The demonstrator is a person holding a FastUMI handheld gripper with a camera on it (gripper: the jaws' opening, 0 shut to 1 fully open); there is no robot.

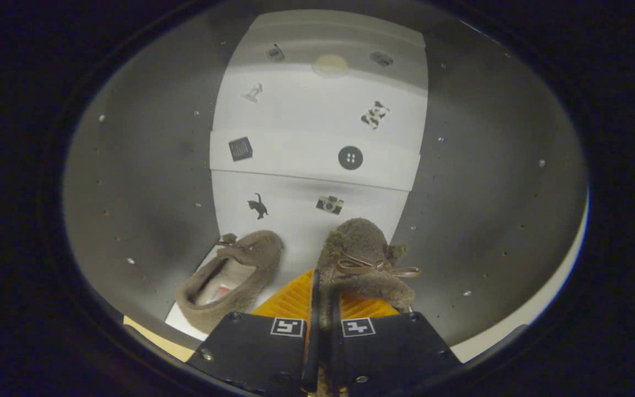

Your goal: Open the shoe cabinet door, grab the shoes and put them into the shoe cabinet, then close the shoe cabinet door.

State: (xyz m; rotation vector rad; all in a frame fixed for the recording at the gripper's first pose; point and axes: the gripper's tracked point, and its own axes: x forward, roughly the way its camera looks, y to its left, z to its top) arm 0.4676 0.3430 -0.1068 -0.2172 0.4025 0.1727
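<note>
Inside the shoe cabinet [146, 182]: grey side walls, white back panel [317, 138] with small stickers too tiny to identify surely. Gripper [323, 300] fingers nearly together, pinching the heel edge of the right-hand shoe [364, 259]; that shoe's rear is hidden behind the fingers, its bow facing up. Whether its sole touches the shelf cannot be told. Second shoe [235, 275] lies on the white floor just left of the fingers, opening upward, near end cut off by the gripper body.
</note>
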